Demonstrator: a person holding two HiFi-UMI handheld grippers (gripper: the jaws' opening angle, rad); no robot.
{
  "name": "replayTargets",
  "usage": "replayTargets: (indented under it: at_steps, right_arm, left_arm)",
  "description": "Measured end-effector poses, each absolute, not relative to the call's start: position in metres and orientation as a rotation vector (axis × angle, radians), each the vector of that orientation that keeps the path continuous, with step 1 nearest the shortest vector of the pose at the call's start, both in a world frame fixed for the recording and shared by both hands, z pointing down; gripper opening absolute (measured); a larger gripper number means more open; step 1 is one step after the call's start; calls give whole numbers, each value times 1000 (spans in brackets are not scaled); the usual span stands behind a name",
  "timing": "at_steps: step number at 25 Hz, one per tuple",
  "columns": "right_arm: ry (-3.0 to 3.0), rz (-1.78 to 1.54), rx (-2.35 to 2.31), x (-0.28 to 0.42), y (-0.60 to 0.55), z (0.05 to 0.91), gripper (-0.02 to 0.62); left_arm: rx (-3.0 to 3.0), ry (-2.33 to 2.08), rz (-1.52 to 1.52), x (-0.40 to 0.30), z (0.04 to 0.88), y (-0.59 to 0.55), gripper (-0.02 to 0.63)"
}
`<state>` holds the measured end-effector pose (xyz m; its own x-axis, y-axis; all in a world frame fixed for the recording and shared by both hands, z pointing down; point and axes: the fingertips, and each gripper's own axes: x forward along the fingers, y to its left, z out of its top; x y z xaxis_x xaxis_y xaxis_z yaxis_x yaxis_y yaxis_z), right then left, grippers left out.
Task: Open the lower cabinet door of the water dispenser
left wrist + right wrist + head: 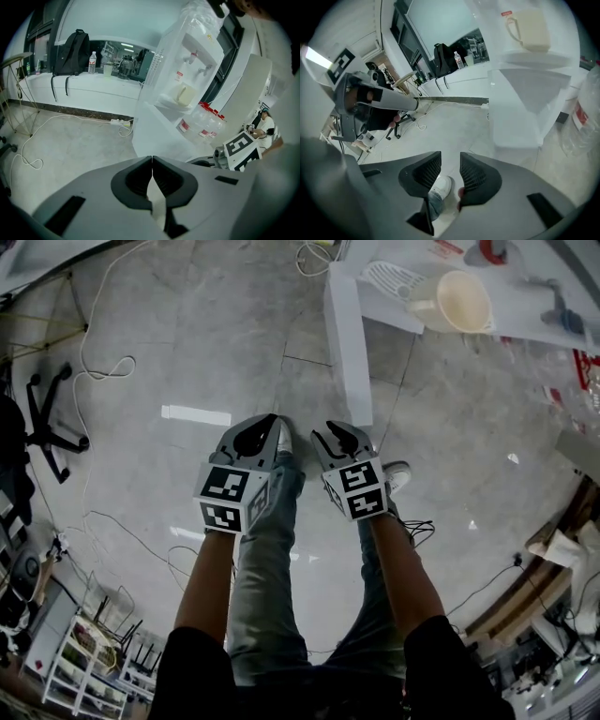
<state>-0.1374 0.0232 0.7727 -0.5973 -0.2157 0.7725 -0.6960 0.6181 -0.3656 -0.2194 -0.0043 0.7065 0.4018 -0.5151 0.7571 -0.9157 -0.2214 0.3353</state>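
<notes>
The left gripper's [152, 161] jaws are pressed together at the tips with nothing between them. The right gripper's [450, 164] jaws stand a little spread on empty air, and through the gap show only the person's white shoe [439, 187] and a jeans leg. Neither touches the water dispenser [349, 343], which stands just ahead of the right gripper [328, 434] and slightly to its right, its white lower cabinet [516, 124] facing the person. I cannot tell from here whether the door is shut or ajar. A cream mug [461, 302] sits on the dispenser's drip shelf above, and clear water bottles [207, 123] with red caps stand on the floor beside the dispenser. Nothing stands between the jaws and the cabinet front. The polished grey floor [187, 334] is bare to the dispenser's left, apart from white cables [101, 362] and a power strip [119, 123], with an office chair base [47, 423] farther left. A black backpack [71, 46] rests on a ledge well away from the dispenser. Both forearms reach forward and down, and the left gripper [273, 420] is level with the right above the person's legs, both angled steeply toward the dispenser's foot.
</notes>
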Motion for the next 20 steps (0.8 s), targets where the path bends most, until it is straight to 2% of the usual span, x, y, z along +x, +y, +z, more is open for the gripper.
replayTargets:
  at_steps: [8,20]
  right_arm:
    - [-2177,910,805,-122,25,693,107]
    - [-2252,786,965,-95,-25,563,39]
  left_arm:
    - [1912,-1236,595,-189,647,-14,18]
    - [1923,-1293,529,-173,542,-24,18]
